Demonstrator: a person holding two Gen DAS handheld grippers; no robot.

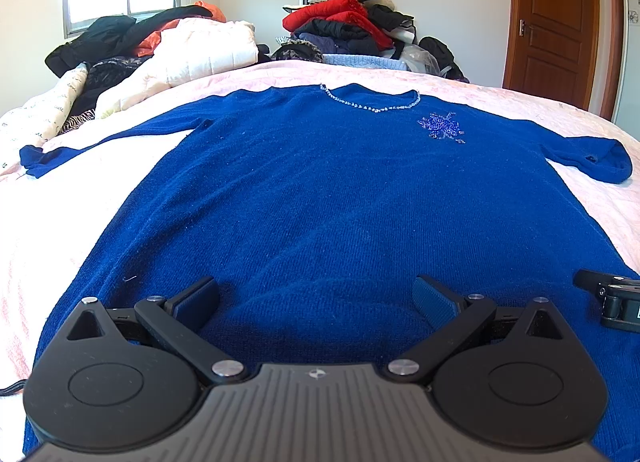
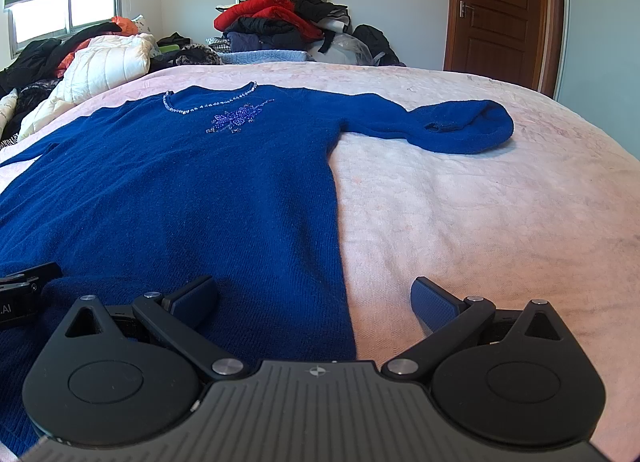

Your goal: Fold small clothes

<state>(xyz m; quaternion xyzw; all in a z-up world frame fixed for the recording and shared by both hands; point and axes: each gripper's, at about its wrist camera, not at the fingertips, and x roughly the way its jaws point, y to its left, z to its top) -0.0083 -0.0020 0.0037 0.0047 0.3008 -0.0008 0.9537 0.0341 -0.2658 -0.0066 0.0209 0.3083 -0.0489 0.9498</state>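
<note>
A dark blue knit sweater (image 1: 320, 190) lies flat, front up, on the pink bedspread (image 1: 60, 198), neckline away from me, beaded collar and a sequin flower on the chest. It also shows in the right wrist view (image 2: 180, 190), its right sleeve (image 2: 452, 126) bent back on the bed. My left gripper (image 1: 316, 298) is open, low over the sweater's hem near the middle. My right gripper (image 2: 314, 298) is open, straddling the sweater's right side edge near the hem. Each gripper's tip shows in the other's view.
Piled clothes (image 1: 344, 22) stand at the bed's far edge, with a white quilt (image 1: 208, 54) and dark garments at the far left. A brown door (image 2: 500, 10) is at the back right. Bare pink bedspread (image 2: 480, 214) lies right of the sweater.
</note>
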